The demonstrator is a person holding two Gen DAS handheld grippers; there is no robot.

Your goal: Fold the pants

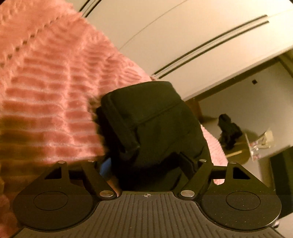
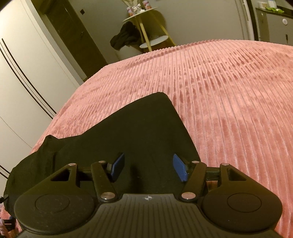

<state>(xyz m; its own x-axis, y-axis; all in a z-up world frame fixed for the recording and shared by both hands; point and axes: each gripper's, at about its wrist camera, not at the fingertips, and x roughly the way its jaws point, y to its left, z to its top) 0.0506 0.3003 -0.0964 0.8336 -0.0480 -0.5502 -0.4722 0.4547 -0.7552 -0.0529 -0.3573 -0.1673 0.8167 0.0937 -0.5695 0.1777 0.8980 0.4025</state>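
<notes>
Black pants (image 2: 131, 131) lie on a pink ribbed bedspread (image 2: 228, 91). In the right wrist view my right gripper (image 2: 148, 169) is open, its blue pads (image 2: 180, 170) spread just above the flat black cloth. In the left wrist view a bundled, folded part of the pants (image 1: 152, 128) fills the space between the fingers of my left gripper (image 1: 146, 170). The cloth covers the fingertips; only a bit of the blue left pad (image 1: 105, 167) shows. The fingers stand wide around the bundle, and I cannot tell whether they press on it.
White wardrobe doors with dark stripes (image 2: 23, 76) stand at the left of the bed. A small round side table (image 2: 141, 12) with a dark garment (image 2: 126, 36) hanging on it stands beyond the bed. It also shows in the left wrist view (image 1: 238, 146).
</notes>
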